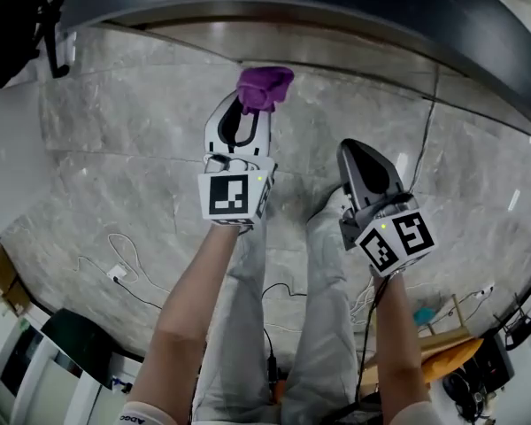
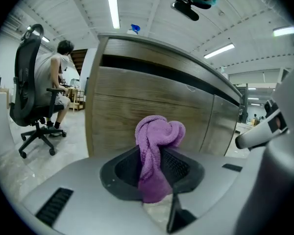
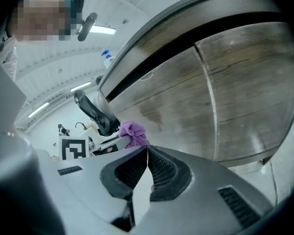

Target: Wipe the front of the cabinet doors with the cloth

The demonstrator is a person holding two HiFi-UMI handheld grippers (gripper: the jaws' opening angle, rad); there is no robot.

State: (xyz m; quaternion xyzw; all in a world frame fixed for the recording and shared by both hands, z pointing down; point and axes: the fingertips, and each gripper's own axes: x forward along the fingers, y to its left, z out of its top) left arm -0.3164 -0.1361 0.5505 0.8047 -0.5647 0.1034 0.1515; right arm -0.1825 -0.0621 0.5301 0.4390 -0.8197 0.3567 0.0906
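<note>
A bunched purple cloth (image 1: 265, 87) is clamped in my left gripper (image 1: 243, 113), which is shut on it. In the left gripper view the cloth (image 2: 157, 151) sticks up between the jaws, a short way in front of the wood-grain cabinet doors (image 2: 137, 116). My right gripper (image 1: 361, 162) hangs lower and to the right, shut with nothing in it; its jaw tips meet. The right gripper view shows the cabinet doors (image 3: 225, 97) with a vertical seam, and the cloth (image 3: 132, 133) off to the left.
The cabinet top (image 1: 336, 11) curves across the far edge of the head view above a grey marble floor (image 1: 115, 149). White cables (image 1: 119, 264) lie on the floor at left. A person sits on a black office chair (image 2: 32, 92) left of the cabinet. A spray bottle (image 2: 134, 29) stands on top.
</note>
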